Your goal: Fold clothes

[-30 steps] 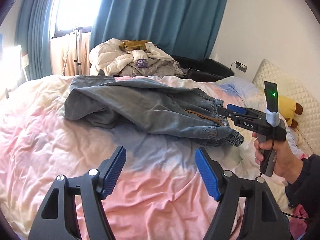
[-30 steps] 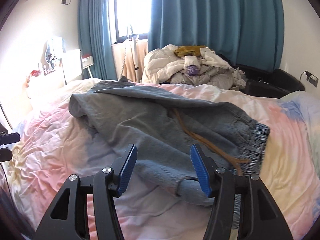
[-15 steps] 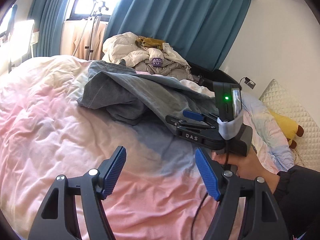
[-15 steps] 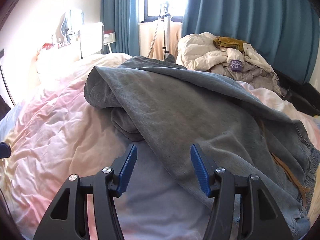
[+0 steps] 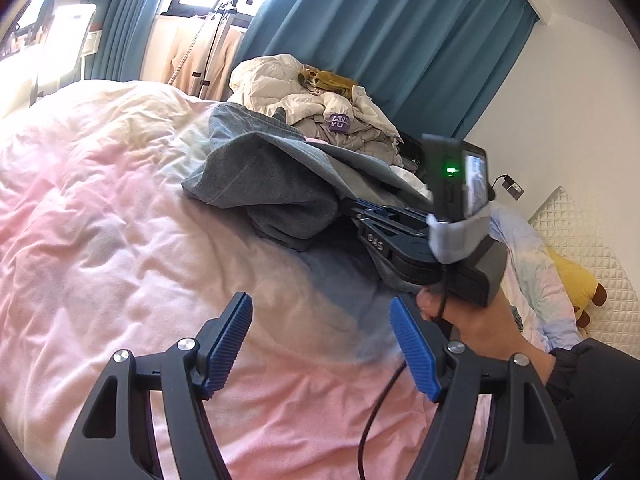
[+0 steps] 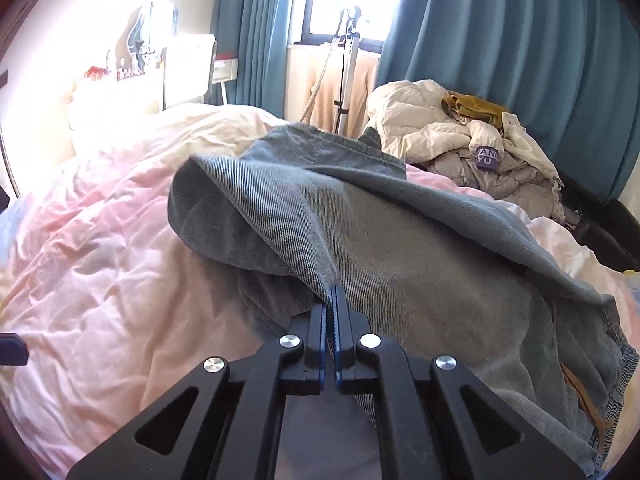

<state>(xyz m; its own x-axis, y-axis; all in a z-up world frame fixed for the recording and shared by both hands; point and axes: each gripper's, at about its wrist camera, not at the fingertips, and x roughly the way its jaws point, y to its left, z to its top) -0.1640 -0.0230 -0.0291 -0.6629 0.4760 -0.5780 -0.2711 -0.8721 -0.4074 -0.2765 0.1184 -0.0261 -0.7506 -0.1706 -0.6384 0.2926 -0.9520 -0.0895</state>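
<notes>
While both views look across the bed, status per item:

Right tool (image 6: 331, 312): fingers pressed together on a fold of the jeans (image 6: 360, 248); denim runs between the blue pads. Seen from the left view, the same tool (image 5: 360, 216) reaches into the near edge of the jeans, held by the right hand (image 5: 480, 320), green light lit on its top unit.

Left tool (image 5: 320, 348): spread wide, nothing between its pads (image 5: 230, 344), hanging over bare bedding on the near side of the jeans, apart from them.

Jeans: grey-blue denim, crumpled in a heap on the bed (image 5: 100, 200), roughly mid-bed. One fold is lifted at the pinch point and tents up from it. Waistband with brown drawstring (image 6: 580, 392) lies on the right end of the jeans.

Bed: pink and cream rumpled duvet, jeans lying directly on it.

Laundry pile (image 6: 472, 144): white and grey clothes with a mustard piece on top, behind the jeans, in front of the teal curtains (image 6: 520, 40).

Plush toy (image 5: 576, 288): yellow, to the right of the jeans, against a quilted white pillow (image 5: 592, 248).

Clothes rack (image 6: 344, 64): stands behind the jeans, by the window.

Left hand: out of frame.
</notes>
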